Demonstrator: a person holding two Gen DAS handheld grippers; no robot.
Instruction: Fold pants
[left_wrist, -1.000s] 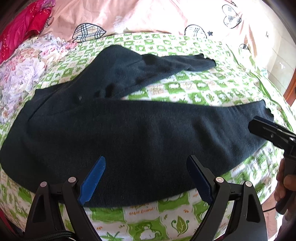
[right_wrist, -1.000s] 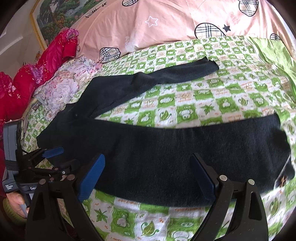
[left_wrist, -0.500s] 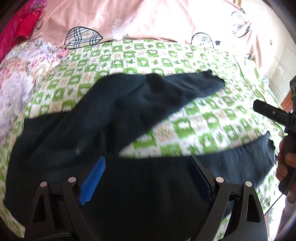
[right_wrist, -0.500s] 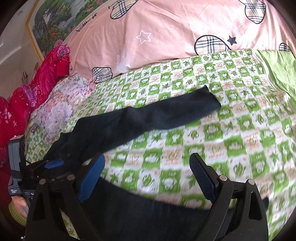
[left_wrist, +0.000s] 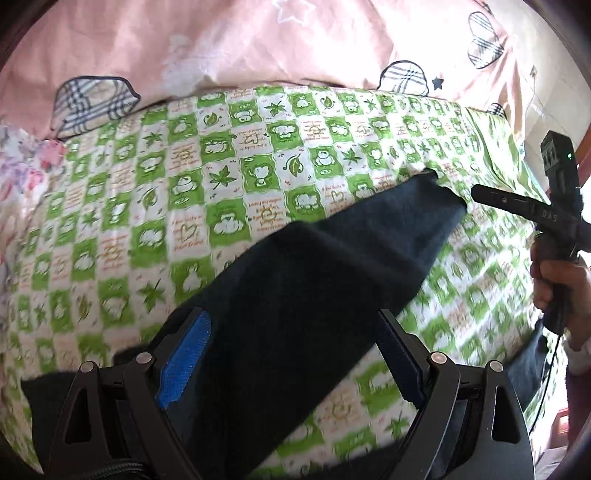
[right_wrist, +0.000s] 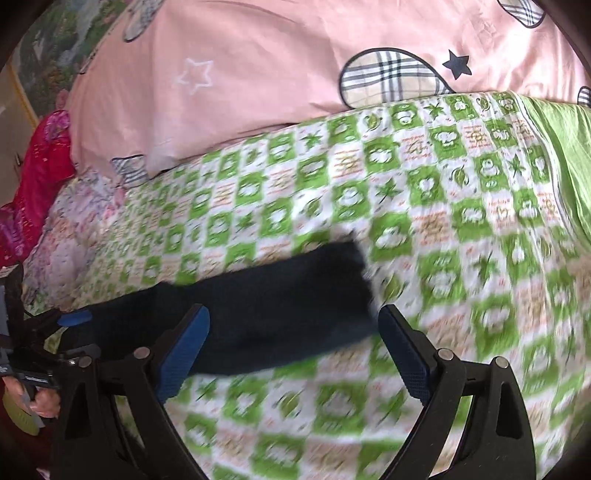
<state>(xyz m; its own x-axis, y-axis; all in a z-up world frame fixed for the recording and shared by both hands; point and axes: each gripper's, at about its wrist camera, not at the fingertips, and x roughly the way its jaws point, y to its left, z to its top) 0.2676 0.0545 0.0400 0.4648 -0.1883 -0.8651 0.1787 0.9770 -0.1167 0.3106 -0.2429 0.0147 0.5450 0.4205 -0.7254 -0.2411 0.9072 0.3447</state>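
Dark navy pants (left_wrist: 314, 280) lie spread on a green-and-white checked bedsheet (left_wrist: 221, 173). In the left wrist view the far leg runs up to the right and its cuff ends near the right gripper's black fingers (left_wrist: 506, 201). My left gripper (left_wrist: 291, 354) is open and empty, over the upper part of that leg. In the right wrist view the same leg (right_wrist: 280, 299) lies between the open jaws of my right gripper (right_wrist: 291, 354), its cuff just above the right finger. The left gripper shows at the left edge (right_wrist: 55, 332). The near leg is mostly hidden below both views.
A pink quilt with plaid patches (right_wrist: 295, 66) is bunched along the far side of the bed. Floral bedding (right_wrist: 74, 229) and red fabric (right_wrist: 40, 173) lie at the far left. A plain green sheet (right_wrist: 557, 147) lies at the right.
Both grippers have moved forward across the bed, from over the near leg to over the far leg. The near leg has dropped out of both views. Both stay open.
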